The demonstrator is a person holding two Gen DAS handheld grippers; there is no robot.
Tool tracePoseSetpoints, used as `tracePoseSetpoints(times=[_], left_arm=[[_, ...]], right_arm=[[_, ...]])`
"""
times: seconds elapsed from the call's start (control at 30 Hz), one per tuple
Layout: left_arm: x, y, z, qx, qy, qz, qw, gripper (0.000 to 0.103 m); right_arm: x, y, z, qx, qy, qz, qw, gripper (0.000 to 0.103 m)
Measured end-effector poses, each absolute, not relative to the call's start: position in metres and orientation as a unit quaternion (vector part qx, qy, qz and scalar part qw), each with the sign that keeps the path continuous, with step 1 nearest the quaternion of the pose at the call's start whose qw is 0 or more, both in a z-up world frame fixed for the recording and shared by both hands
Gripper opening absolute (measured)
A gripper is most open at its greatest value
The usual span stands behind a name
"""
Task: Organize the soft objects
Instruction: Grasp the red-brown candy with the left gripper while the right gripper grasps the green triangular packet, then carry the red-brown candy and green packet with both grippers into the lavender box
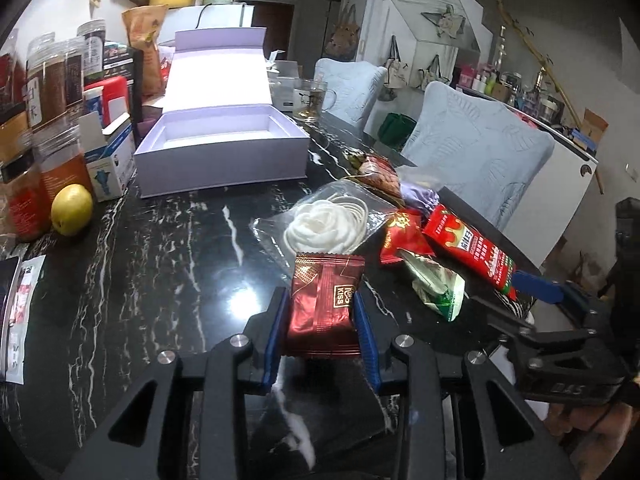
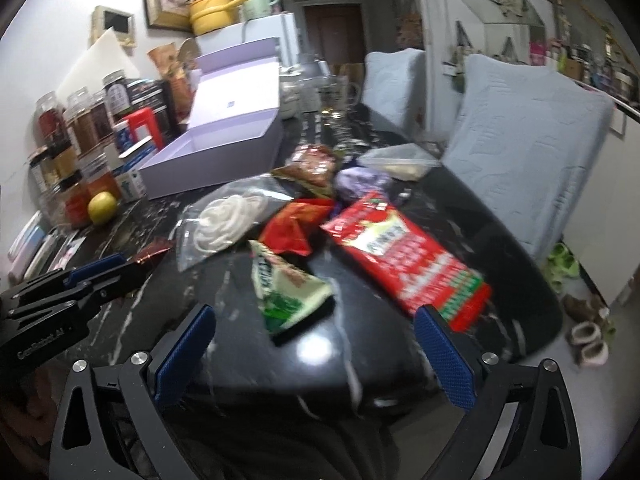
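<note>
My left tongs (image 1: 320, 320) are clenched on the dark red foil snack packet (image 1: 325, 307), gripped at both side edges and held just above the black marble bench (image 1: 168, 240). My right tongs (image 2: 316, 356) stand released, jaws wide apart, over the near right part of the bench with nothing between them.

Step in hand, as I judge it: carrying the first packet toward the open lilac cardboard box (image 1: 222, 152), which sits far left with its lid raised and its tray bare.

Remaining soft items lie in a loose pile at centre right: a clear bag of white cotton pads (image 1: 328, 222), a small red foil pouch (image 1: 404, 240), a green-and-white sachet (image 1: 436, 286), and a long red wrapper (image 1: 468, 250) near the right edge.

Next move calls for swinging the left tongs far and left over the box wall, then releasing. The right tongs are best placed for the green-and-white sachet, just ahead of them.
</note>
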State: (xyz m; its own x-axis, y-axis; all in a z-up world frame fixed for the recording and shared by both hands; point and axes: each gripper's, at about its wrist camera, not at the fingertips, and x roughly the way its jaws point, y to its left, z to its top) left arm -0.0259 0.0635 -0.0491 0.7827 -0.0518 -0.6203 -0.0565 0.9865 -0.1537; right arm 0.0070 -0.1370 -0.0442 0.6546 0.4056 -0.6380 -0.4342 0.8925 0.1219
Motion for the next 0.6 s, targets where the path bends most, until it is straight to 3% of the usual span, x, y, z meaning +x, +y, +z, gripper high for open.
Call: tracePoseSetpoints(times=[0.37, 0.43, 0.5, 0.6], left_arm=[[-0.028, 0.071, -0.053, -0.092, 0.328, 0.008, 0.94, 0.033], [-0.028, 0.071, -0.053, -0.093, 0.329, 0.008, 0.94, 0.033], [-0.028, 0.072, -0.054, -0.092, 0.329, 0.01, 0.94, 0.033], [-0.029, 0.072, -0.054, -0.093, 0.329, 0.009, 0.94, 0.033]], right_arm=[[0.033, -0.118, -0.066, -0.017, 0.366, 0.239, 0.899, 0.077], [0.034, -0.116, -0.067, -0.023, 0.363, 0.235, 0.902, 0.071], [0.035, -0.115, -0.067, -0.027, 0.361, 0.233, 0.903, 0.055], [0.032, -0.114, -0.067, -0.034, 0.359, 0.24, 0.901, 0.05]])
